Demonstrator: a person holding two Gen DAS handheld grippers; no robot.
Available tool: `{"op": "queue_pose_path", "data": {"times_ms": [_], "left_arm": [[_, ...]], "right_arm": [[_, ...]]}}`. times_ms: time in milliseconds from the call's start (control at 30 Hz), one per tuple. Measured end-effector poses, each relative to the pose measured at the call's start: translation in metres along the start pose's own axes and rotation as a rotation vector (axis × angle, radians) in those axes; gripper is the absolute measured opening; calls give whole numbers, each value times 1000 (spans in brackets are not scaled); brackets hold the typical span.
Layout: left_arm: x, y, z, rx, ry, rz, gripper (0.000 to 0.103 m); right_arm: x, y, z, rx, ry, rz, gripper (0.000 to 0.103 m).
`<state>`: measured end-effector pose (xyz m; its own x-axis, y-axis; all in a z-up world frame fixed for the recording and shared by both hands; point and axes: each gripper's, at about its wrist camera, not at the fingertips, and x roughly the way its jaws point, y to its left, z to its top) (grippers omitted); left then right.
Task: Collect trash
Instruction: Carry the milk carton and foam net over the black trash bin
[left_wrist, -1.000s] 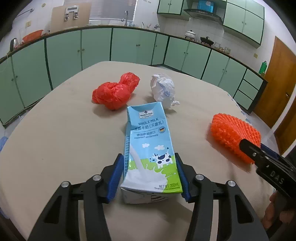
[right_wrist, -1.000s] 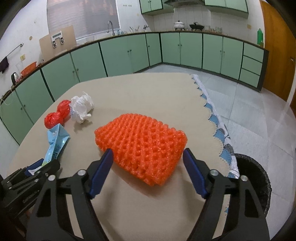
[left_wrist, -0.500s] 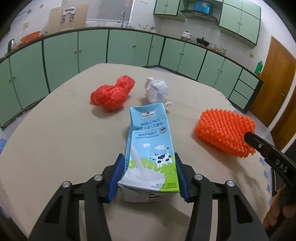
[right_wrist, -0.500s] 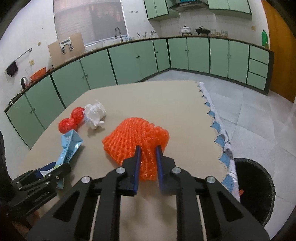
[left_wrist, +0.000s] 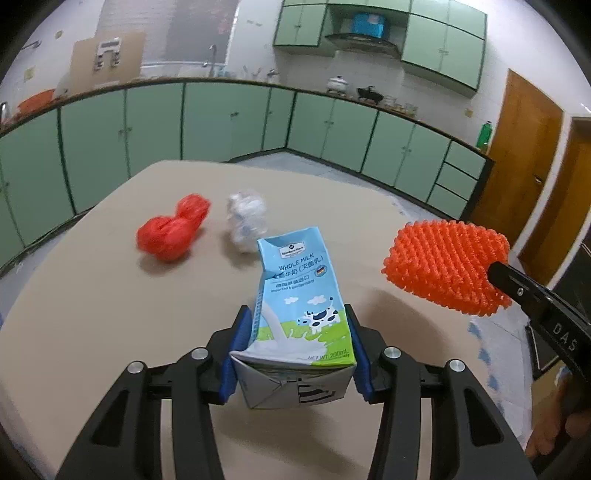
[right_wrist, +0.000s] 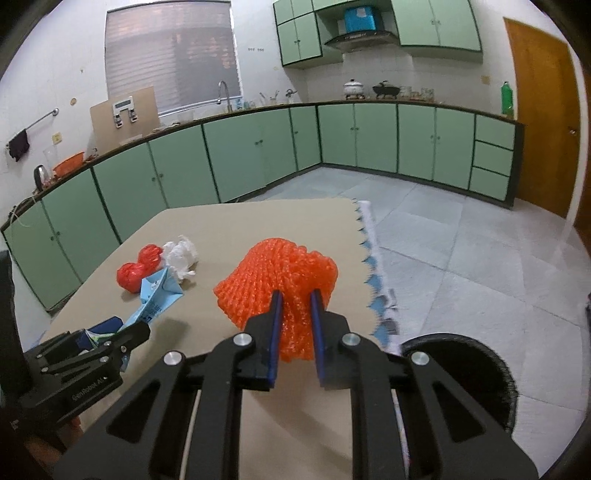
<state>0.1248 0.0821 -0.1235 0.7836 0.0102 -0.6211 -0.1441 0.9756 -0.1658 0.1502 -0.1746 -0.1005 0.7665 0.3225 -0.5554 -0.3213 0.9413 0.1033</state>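
Note:
My left gripper (left_wrist: 295, 328) is shut on a blue and white milk carton (left_wrist: 295, 295) and holds it lifted above the beige table (left_wrist: 92, 314). My right gripper (right_wrist: 295, 306) is shut on an orange foam net (right_wrist: 280, 273), raised off the table; the net also shows in the left wrist view (left_wrist: 443, 266). A crumpled red bag (left_wrist: 171, 230) and a crumpled white bag (left_wrist: 245, 219) lie on the table beyond the carton. They also show in the right wrist view: the red bag (right_wrist: 136, 267) and the white bag (right_wrist: 181, 256).
A black trash bin (right_wrist: 469, 365) stands on the floor off the table's right edge, below my right gripper. Green cabinets (right_wrist: 258, 155) line the walls behind. A scalloped cloth edge (right_wrist: 373, 266) hangs on the table's right side.
Both grippers have closed on their items and lifted them: the left raised the milk carton, the right squeezed the orange net and picked it up off the table.

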Motion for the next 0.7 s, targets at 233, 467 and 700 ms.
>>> {"op": "queue_pose_path", "data": {"times_ms": [233,467,700], "left_arm": [[-3,-39,13,63,-32,-71,48],[2,-89,20,134,-45,-162,48],[13,-141,19,200,-44,-242,48]], "right_arm": [[-22,-24,5,31,-38,-60,14],[-48,-59,3,67,-74,-147,14],[-70,-100,-7,120,-86,-246,14]]}}
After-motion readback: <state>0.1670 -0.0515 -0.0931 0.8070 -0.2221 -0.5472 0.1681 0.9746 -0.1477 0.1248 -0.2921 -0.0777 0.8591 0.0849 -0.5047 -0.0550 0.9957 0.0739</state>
